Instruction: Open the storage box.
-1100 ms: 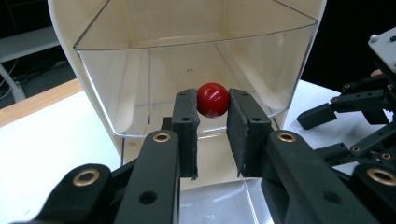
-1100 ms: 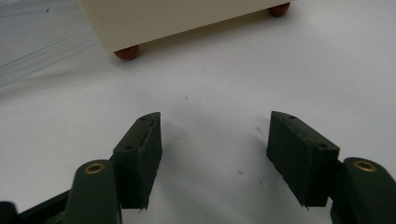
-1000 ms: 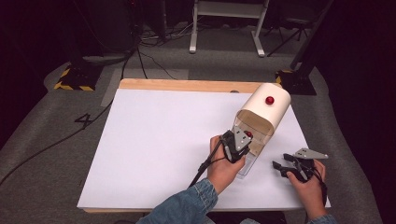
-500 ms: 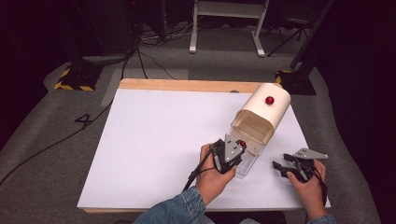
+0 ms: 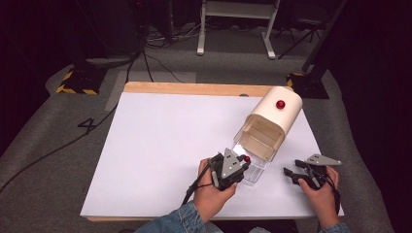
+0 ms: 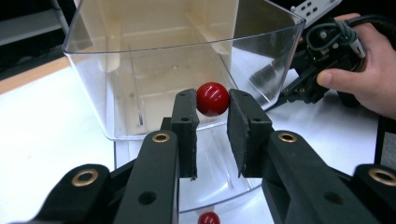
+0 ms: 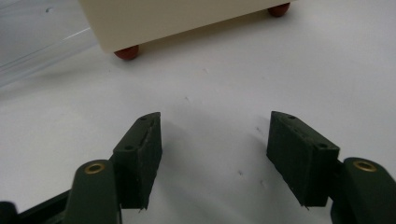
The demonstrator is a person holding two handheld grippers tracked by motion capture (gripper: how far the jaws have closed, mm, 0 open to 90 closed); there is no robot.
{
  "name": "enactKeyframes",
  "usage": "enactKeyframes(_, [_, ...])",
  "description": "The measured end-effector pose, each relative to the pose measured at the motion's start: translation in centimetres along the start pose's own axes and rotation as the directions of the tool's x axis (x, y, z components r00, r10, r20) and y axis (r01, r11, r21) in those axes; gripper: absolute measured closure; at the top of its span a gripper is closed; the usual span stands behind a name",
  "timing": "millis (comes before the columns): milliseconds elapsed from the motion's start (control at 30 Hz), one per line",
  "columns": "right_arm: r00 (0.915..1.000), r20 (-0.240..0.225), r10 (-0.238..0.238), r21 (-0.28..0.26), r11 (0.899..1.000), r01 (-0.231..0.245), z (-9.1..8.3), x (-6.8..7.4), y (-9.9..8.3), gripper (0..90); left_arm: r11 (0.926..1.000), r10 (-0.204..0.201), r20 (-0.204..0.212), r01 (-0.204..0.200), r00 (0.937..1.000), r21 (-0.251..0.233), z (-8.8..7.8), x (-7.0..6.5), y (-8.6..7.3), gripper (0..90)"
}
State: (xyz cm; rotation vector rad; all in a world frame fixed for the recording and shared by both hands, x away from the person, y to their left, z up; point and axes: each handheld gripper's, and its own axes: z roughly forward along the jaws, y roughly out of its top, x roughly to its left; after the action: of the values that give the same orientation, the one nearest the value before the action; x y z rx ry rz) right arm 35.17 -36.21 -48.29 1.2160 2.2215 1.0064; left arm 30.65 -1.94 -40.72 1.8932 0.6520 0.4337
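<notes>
Pinching a small red knob (image 6: 212, 98) between its jaws, the left gripper (image 5: 232, 167) is working the clear drawer (image 6: 177, 70), which is standing pulled out of the cream box (image 5: 272, 119) near the table's right edge. The drawer looks empty. The right gripper (image 5: 303, 172) is resting beside it on the white tabletop (image 5: 165, 145), jaws spread and holding nothing. Judging by the grip, this is the drawer-sliding step; the next move calls for a straight pull or push along the box's axis.
</notes>
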Motion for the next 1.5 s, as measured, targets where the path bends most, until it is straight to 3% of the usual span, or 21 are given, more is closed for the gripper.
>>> enactKeyframes(233, [1.0, 0.0, 0.0, 0.0, 1.0, 0.0, 0.0, 0.0, 0.0, 35.7, 0.9992, -0.01, 0.016, 0.01, 0.9998, 0.039, 0.3, 0.1, -0.6, 72.8])
enactKeyframes(500, [1.0, 0.0, 0.0, 0.0, 1.0, 0.0, 0.0, 0.0, 0.0, 35.7, 0.998, -0.013, 0.028, 0.011, 0.9995, 0.062, 0.4, -0.2, -0.9, 57.5])
enactKeyframes(600, [1.0, 0.0, 0.0, -0.001, 1.0, 0.0, 0.0, 0.0, 0.0, 35.7, 0.9987, 0.009, -0.001, -0.009, 1.0, 0.049, 0.1, -0.2, -1.0, 48.2])
enactKeyframes(767, [1.0, 0.001, -0.001, -0.002, 1.0, 0.001, 0.0, 0.0, 0.0, 35.7, 0.9988, 0.012, -0.025, -0.01, 0.9996, 0.047, -0.9, 0.2, -1.3, 42.9])
enactKeyframes(1000, [1.0, -0.002, 0.001, 0.0, 1.0, -0.001, 0.0, 0.0, 0.0, 35.7, 0.9982, 0.025, -0.083, -0.02, 0.9963, 0.057, -3.3, 2.1, -1.9, 34.7])
enactKeyframes(1233, [1.0, -0.004, 0.003, 0.003, 1.0, -0.003, 0.0, 0.0, 0.0, 35.7, 0.9952, 0.017, -0.128, -0.005, 0.9916, 0.098, -6.4, 4.3, -2.7, 28.6])
enactKeyframes(1500, [1.0, -0.006, 0.007, 0.007, 1.0, -0.006, 0.0, -0.1, 0.1, 35.6, 0.9869, 0.008, -0.137, 0.014, 0.9906, 0.161, -9.8, 7.2, -4.6, 20.3])
